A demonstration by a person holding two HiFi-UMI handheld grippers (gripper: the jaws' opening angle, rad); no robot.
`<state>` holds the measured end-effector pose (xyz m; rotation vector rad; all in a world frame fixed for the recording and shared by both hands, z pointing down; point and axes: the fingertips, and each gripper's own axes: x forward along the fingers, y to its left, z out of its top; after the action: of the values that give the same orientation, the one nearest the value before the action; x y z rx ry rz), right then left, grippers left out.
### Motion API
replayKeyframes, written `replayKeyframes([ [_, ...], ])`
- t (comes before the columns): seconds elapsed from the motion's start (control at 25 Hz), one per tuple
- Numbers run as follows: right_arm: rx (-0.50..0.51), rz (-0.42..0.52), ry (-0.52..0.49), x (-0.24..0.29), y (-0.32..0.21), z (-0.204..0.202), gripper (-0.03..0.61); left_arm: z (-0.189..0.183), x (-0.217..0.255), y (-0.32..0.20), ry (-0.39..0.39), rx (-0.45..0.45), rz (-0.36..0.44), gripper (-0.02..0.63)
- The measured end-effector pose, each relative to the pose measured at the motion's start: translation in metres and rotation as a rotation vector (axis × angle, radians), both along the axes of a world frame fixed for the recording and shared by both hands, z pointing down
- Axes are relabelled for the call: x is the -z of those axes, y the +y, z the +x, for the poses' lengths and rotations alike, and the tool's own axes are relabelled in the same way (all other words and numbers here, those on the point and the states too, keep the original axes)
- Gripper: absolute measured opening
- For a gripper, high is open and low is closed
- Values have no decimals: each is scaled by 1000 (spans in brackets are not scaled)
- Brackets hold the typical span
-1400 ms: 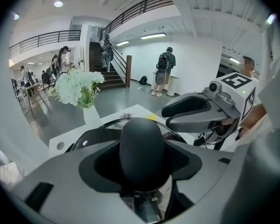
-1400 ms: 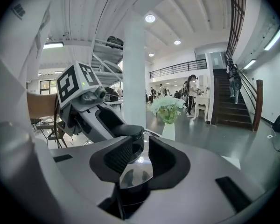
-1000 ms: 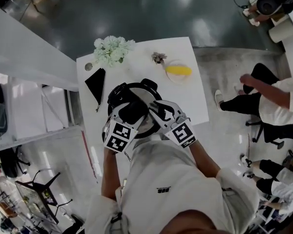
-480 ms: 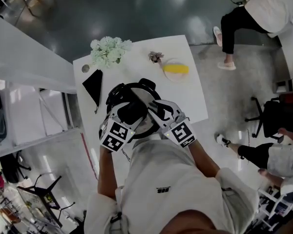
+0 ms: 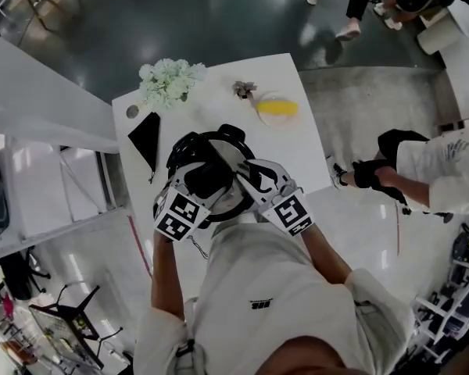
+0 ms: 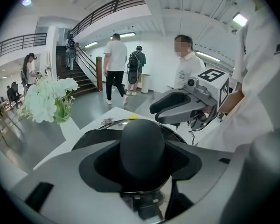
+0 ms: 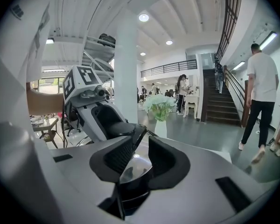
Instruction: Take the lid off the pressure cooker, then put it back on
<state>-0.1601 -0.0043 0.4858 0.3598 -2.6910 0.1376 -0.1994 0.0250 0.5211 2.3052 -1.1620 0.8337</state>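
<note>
The lid's black knob [image 6: 142, 141] is clasped between the left gripper's [image 6: 142, 158] jaws; the right gripper's [image 7: 139, 149] jaws are held narrowly apart over the shiny lid [image 7: 136, 170].

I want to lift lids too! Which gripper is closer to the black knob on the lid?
Left. The left gripper has its jaws clamped round the lid knob. The right gripper sits just beside the knob, over the shiny lid.

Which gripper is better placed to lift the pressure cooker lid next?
Left, probably: the left gripper grips the round black knob on the shiny steel lid; the right gripper is open over it, holding nothing.
</note>
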Motion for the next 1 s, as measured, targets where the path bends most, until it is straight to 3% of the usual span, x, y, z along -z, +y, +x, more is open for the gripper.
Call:
replayKeyframes([
  [0.84, -24, 11, -38, 13, -2, 3, 110, -2, 19, 2, 13, -36, 16, 287],
  [1.0, -36, 11, -41, 13, -6, 6, 110, -1, 22, 0, 52, -39, 23, 287],
])
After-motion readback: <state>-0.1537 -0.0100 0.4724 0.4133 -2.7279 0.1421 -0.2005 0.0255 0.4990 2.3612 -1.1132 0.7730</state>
